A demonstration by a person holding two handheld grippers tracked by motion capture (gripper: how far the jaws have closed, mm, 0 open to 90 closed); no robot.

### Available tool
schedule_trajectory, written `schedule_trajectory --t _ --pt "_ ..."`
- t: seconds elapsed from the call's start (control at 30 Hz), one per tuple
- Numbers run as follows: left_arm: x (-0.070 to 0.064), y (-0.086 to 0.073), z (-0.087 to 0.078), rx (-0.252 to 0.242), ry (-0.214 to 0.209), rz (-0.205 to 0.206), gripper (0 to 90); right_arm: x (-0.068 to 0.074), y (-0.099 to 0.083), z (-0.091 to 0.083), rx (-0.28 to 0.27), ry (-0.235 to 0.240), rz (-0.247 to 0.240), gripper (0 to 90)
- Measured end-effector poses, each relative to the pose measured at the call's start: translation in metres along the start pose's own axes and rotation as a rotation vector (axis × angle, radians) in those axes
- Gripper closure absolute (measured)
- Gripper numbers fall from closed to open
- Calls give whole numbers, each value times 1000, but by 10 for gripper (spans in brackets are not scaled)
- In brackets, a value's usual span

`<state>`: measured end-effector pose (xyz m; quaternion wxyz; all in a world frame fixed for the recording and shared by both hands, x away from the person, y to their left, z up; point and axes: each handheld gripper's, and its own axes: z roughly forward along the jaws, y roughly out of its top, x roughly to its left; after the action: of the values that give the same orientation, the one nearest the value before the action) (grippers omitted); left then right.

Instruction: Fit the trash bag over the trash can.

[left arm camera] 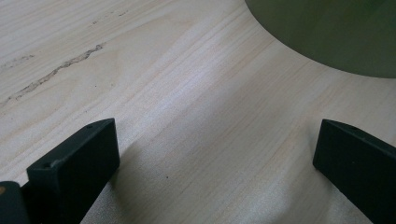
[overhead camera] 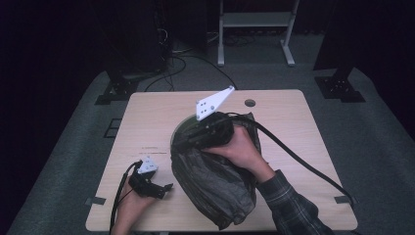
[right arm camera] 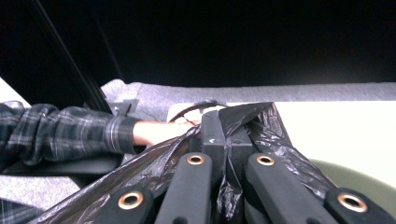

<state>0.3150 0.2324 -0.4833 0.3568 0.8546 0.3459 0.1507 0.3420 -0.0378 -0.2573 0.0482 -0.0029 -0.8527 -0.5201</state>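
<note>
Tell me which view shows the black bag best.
The high view: the whole black bag lies crumpled over the green bin. The right gripper view shows bag film pinched in the right tool; the left gripper view shows bin and table.

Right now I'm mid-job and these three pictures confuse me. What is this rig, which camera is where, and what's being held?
There is no robot arm: a person holds a two-jaw gripper in each hand. The high view looks down on a wooden table. On it lie a green round thing, partly covered, and a black bag.

The left gripper rests near the table's front edge. Its own view looks along its jaws, which stand wide apart over bare wood, with the green thing's rim ahead.

The right gripper lies on top of the bag. Its own view shows its jaws closed on a fold of the bag, with the person's plaid sleeve at left.
</note>
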Motion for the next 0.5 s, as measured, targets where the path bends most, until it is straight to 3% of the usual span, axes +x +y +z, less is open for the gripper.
schedule_trajectory --t 0.43,0.5 --pt "0 0 0 0 -2 4 0 -12 16 33 -66 118 40 895" --pt "0 0 0 0 -2 4 0 -11 19 36 -46 96 24 895"
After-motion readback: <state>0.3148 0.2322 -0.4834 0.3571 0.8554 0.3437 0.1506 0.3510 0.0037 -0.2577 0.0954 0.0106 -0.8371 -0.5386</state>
